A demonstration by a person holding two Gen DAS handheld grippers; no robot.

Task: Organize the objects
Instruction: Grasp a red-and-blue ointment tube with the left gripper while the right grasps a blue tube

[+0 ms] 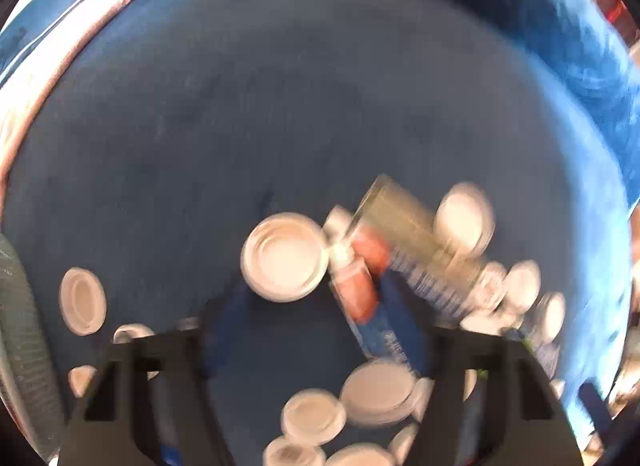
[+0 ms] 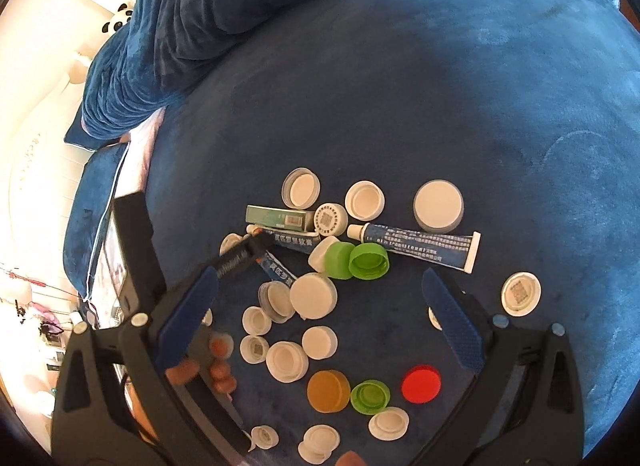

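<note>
Blue velvet cushion point(image 2: 440, 85), bright room behind

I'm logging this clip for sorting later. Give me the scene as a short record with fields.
surface: blue velvety cushion
clutter: many white bottle caps, e.g.
coloured caps: green, orange, red
tubes: blue ointment tube
box: small green carton
right gripper: open, above the caps, holding nothing
left gripper: open, blurred view, nothing between pads
</note>
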